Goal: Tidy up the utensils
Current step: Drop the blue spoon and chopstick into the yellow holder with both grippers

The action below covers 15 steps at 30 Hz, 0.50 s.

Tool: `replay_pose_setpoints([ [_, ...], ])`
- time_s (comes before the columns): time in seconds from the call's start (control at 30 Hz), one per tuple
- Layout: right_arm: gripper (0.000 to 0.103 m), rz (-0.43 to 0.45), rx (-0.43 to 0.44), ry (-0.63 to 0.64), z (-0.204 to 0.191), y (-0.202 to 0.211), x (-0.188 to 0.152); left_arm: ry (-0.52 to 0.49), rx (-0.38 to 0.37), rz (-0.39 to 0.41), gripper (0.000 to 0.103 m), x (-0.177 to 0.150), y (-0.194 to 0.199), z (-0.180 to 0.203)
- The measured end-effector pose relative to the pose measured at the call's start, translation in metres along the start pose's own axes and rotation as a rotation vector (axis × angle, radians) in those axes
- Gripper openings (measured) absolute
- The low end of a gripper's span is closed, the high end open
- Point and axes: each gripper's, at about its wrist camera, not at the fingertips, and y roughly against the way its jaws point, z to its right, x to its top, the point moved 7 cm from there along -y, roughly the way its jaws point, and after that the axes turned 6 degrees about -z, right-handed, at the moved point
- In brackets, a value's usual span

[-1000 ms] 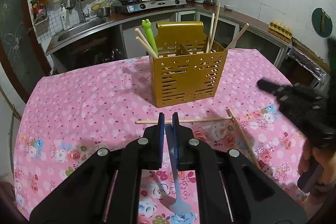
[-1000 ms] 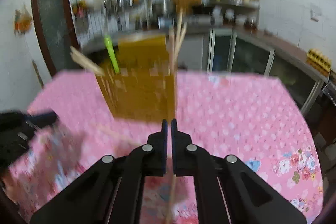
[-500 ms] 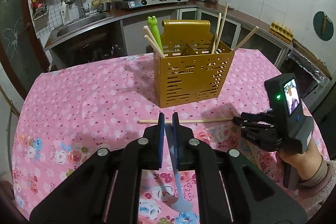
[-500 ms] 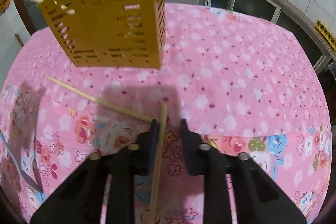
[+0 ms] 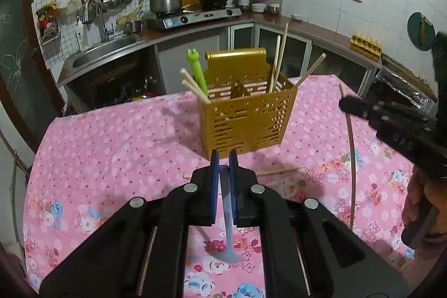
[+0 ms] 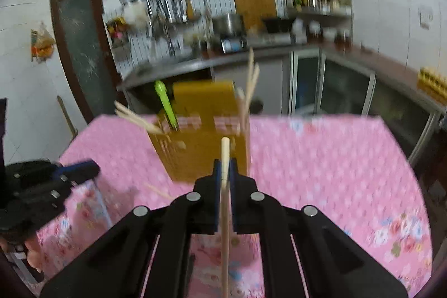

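A yellow slotted utensil holder (image 5: 247,113) stands mid-table on the pink floral cloth, holding several wooden chopsticks and a green frog-topped utensil (image 5: 197,69); it also shows in the right wrist view (image 6: 201,141). My left gripper (image 5: 222,158) is shut on a pale blue spoon (image 5: 229,231) that hangs down, just in front of the holder. My right gripper (image 6: 225,168) is shut on a wooden chopstick (image 6: 225,203), held upright above the table; it shows at the right in the left wrist view (image 5: 351,158). One chopstick (image 5: 279,170) lies on the cloth before the holder.
The table (image 5: 111,147) is covered with a pink floral cloth. Behind it runs a kitchen counter with a sink (image 5: 103,52), a gas stove with a pot (image 5: 164,2) and shelves. An egg tray (image 5: 366,42) sits on the right counter.
My right gripper closed on one of the two chopsticks lying on the cloth and lifted it upright off the table. My left gripper stayed shut on the spoon, shifted slightly.
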Motion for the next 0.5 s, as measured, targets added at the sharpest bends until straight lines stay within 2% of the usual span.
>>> replay_pose_setpoints([
  [0.27, 0.006, 0.246, 0.041, 0.028, -0.024, 0.030, 0.038, 0.004, -0.006, 0.060, 0.006, 0.019, 0.020, -0.003],
  [0.5, 0.006, 0.382, 0.036, 0.018, -0.029, 0.035, 0.068, 0.017, -0.031, 0.123, 0.006, 0.049, 0.045, -0.006],
])
